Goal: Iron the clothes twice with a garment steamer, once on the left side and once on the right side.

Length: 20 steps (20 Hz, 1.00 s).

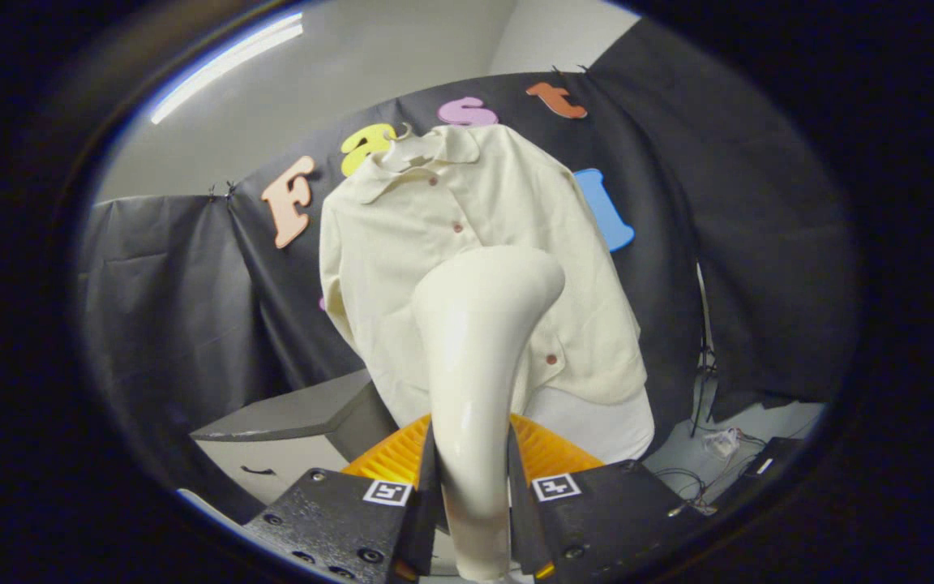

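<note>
The gripper (471,478) is closed on the handle of a glossy cream-white plastic garment steamer (475,357), both black fingers pressing its narrow stem from either side, so the tool is firmly in hand. The steamer rises from between the fingers and widens into a rounded head that points toward a cream-coloured cloth shirt with a collar and small reddish-brown buttons (434,235), which hangs on a pale hanger (402,148) against the black cloth booth wall (726,243). The head sits in front of the shirt's lower middle, near the button line, but from this angle it is impossible to tell whether it touches the fabric or is a little short of it. An orange ribbed piece (552,454) shows just behind the fingers, and a grey table (289,414) stands below and to one side of the shirt's hem; some cables lie on the floor (718,442) beyond. As a judgement of progress: picking up the steamer is done and the tool is brought to the garment, yet nothing in the fabric shows whether either pass has been made. No steam can be seen. The safest reading is that a stroke is in hand or about to begin near the middle, with at least one side, possibly both, left to do.
</note>
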Tool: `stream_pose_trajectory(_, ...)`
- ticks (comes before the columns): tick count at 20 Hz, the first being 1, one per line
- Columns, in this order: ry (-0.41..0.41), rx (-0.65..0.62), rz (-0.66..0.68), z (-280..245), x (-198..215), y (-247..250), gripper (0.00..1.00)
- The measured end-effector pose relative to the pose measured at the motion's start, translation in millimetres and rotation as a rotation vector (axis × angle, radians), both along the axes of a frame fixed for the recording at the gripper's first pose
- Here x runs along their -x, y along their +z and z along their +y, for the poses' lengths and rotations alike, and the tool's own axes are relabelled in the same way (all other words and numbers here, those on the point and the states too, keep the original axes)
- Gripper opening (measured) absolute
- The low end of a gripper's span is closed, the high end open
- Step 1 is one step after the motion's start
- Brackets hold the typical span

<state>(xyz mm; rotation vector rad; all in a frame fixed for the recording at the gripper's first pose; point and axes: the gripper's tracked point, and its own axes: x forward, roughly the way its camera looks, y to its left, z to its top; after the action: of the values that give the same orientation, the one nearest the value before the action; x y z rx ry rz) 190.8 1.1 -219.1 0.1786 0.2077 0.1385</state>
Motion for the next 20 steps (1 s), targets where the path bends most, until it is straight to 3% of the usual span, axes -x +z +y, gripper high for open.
stream_pose_trajectory(9, 0.075, 0.138, -0.121, 80.5, 42.0, 64.5, 0.40)
stream_pose_trajectory(20, 0.057, 0.355, -0.171, 131.0, 112.6, 81.9, 0.40)
